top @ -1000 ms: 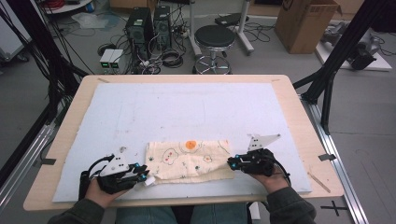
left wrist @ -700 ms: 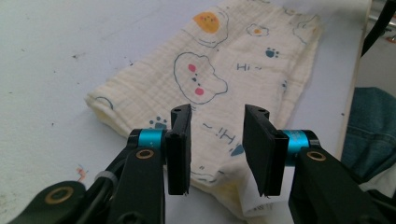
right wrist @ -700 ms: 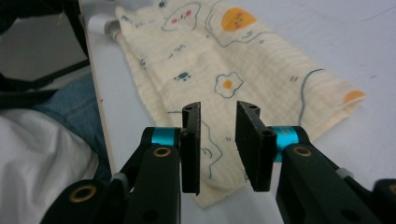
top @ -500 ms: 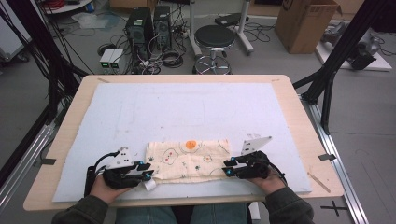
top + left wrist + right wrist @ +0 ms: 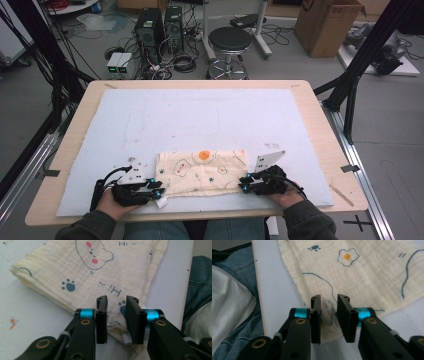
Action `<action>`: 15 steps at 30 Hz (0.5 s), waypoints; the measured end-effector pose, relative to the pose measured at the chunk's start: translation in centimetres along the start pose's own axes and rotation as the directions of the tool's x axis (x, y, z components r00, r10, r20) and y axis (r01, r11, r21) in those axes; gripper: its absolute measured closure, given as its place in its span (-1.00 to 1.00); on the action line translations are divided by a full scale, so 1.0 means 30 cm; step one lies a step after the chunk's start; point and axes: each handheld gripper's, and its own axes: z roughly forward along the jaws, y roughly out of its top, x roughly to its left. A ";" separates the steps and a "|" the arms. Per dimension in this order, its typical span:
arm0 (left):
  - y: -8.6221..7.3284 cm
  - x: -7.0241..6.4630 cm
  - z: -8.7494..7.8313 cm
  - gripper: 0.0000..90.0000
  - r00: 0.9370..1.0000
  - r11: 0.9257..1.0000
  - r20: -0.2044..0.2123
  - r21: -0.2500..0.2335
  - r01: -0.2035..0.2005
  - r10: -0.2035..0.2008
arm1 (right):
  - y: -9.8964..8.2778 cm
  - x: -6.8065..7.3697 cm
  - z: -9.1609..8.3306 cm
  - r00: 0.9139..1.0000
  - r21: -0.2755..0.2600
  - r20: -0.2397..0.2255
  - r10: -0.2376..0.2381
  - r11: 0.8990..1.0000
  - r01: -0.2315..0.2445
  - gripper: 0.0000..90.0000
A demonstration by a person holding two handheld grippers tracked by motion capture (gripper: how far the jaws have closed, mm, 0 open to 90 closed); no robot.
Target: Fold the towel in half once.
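Tabletop (image 5: 320,130): both claws just closed further

Grey floor (image 5: 45,107) beyond wooden desk (image 5: 325,130). Round black stool (image 5: 229,39), two computer towers (image 5: 159,25), tangled cables (image 5: 182,60), cardboard box (image 5: 327,25), black frame struts (image 5: 367,55).

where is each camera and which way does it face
High view: above the person's side, looking forward and down on the table; forearms, left gripper, right gripper.
Left gripper view: on that gripper, along its jaws at the cloth; jeans.
Right gripper view: likewise, cloth corner between jaws; jeans.
Shared: the patterned cloth.
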 end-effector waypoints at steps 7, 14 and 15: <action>0.004 0.001 -0.001 0.76 1.000 1.000 -0.011 0.005 -0.002 0.002 | 0.002 0.001 -0.005 1.000 -0.015 -0.011 -0.001 1.000 0.001 0.81; 0.004 0.001 -0.001 0.78 1.000 1.000 -0.011 0.000 -0.005 0.005 | 0.002 -0.001 -0.013 1.000 -0.030 -0.020 0.007 1.000 -0.008 0.83; 0.004 0.001 -0.002 0.78 1.000 1.000 -0.012 -0.001 -0.004 0.004 | 0.003 -0.002 -0.016 1.000 -0.041 -0.016 0.008 0.999 -0.009 0.84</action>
